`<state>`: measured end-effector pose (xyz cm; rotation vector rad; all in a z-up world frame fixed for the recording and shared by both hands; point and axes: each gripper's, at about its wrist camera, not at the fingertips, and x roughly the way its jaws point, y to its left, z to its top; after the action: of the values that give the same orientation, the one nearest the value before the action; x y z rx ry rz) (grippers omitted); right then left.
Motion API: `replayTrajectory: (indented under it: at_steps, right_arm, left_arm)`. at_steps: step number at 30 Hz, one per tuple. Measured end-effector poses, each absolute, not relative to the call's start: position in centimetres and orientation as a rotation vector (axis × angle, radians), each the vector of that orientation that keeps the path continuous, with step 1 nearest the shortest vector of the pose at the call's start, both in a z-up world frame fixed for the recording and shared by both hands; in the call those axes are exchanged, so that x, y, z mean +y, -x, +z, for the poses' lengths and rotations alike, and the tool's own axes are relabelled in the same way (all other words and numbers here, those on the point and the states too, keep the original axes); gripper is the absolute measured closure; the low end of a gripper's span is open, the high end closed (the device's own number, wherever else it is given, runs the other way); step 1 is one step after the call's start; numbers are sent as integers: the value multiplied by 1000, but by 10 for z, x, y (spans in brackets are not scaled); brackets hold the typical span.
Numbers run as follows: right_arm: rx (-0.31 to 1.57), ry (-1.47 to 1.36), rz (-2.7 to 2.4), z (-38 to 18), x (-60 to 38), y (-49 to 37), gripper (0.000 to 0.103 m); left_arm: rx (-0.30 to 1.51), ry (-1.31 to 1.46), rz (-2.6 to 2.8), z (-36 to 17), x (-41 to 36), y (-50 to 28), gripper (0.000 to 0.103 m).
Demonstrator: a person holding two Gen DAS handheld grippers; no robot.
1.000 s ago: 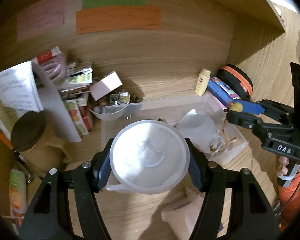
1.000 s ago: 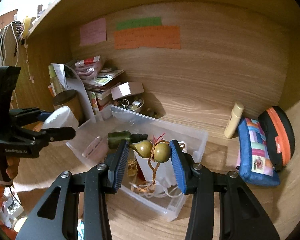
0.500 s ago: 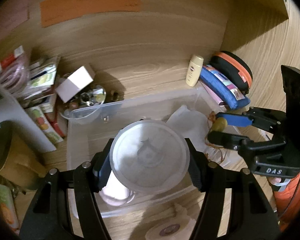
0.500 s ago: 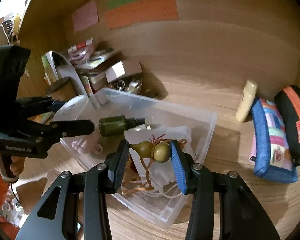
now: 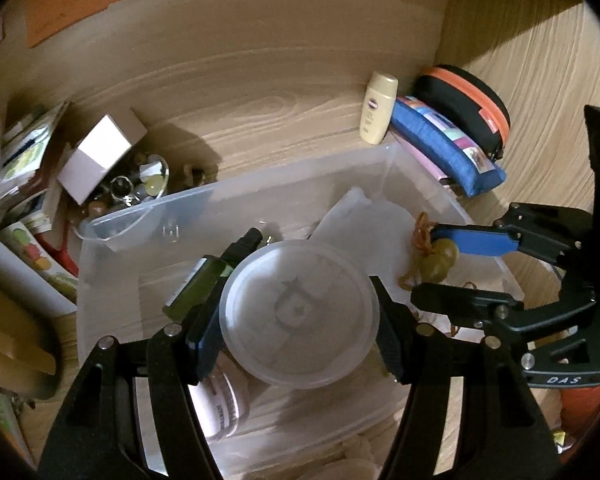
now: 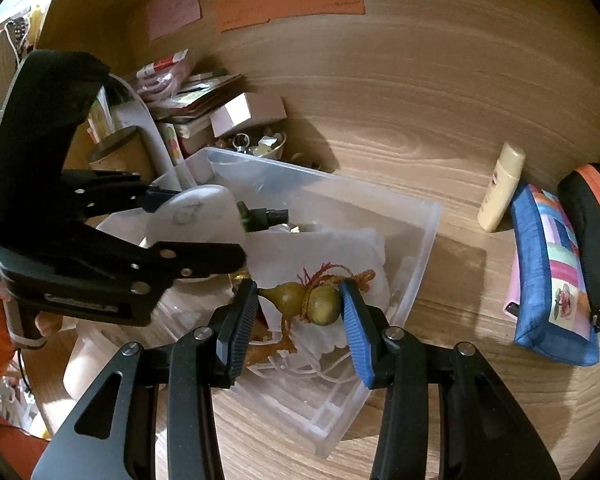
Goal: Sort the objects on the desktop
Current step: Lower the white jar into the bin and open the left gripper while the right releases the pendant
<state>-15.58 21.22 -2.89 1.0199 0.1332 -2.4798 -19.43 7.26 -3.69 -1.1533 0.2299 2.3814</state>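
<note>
My left gripper (image 5: 296, 336) is shut on a round translucent white container (image 5: 300, 312), tilted toward the camera, over the clear plastic bin (image 5: 260, 190). The right wrist view shows the same left gripper (image 6: 196, 228) at the bin's left end. My right gripper (image 6: 300, 312) is shut on a small olive gourd charm (image 6: 324, 304) with an orange cord, hanging above white paper (image 6: 340, 244) in the bin (image 6: 420, 248). A dark green bottle (image 5: 196, 284) lies in the bin beside the container. From the left wrist camera, the right gripper (image 5: 432, 268) stands at the right with the gourd (image 5: 440, 258).
A cream bottle (image 6: 500, 188), a blue pouch (image 6: 552, 272) and a black-and-orange case (image 6: 596, 228) stand right of the bin. Behind its left end are a white box (image 5: 100, 152), a glass bowl of trinkets (image 5: 140, 184) and stacked booklets. Wooden walls close the nook.
My left gripper has moved forward and down with the round container, from in front of the bin to over it. My right gripper has sunk a little with the gourd.
</note>
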Motion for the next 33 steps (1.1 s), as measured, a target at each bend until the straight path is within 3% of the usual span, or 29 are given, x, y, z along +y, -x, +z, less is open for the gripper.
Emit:
replayTrajectory:
  at_steps: [19, 33]
  right_arm:
    - [204, -1021, -2493, -30, 209, 154, 64]
    - [174, -990, -2500, -25, 209, 148, 55]
  left_arm:
    - [234, 1217, 2334, -50, 77, 205, 38]
    - [245, 1179, 2368, -39, 74, 196, 38]
